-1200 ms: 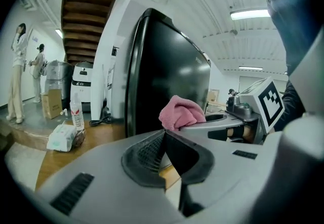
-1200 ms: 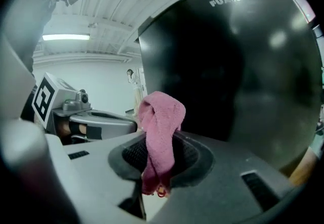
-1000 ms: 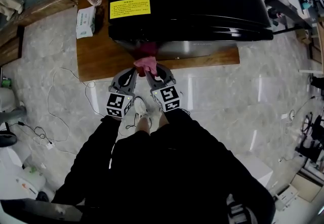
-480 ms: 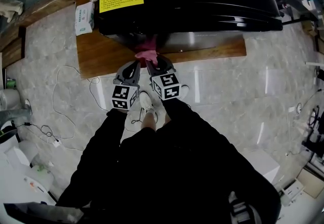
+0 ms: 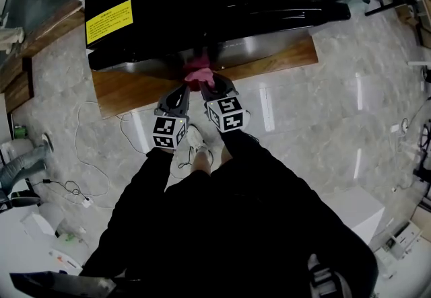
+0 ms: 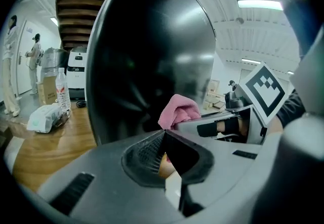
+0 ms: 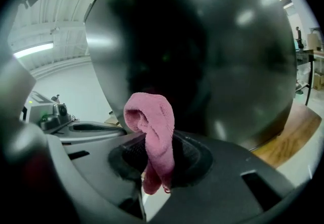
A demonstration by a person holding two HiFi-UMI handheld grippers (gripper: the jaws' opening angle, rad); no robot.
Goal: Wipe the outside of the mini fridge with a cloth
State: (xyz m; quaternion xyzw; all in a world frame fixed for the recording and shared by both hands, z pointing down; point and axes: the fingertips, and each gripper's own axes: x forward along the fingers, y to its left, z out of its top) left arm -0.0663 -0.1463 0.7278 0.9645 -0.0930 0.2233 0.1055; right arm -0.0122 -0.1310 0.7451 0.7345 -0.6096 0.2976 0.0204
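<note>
Cloth (image 7: pixel 152 132) in right tongs (image 5: pixel 206 83)

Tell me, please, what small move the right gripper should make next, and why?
Probably press the pink cloth forward onto the mini fridge's glossy front and begin a short sideways stroke: the right gripper has its jaws shut on the cloth, whose free fold points at that surface, close by.

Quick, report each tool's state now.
Left tool: closed, nothing held.
Right tool: closed on the pink cloth.
</note>
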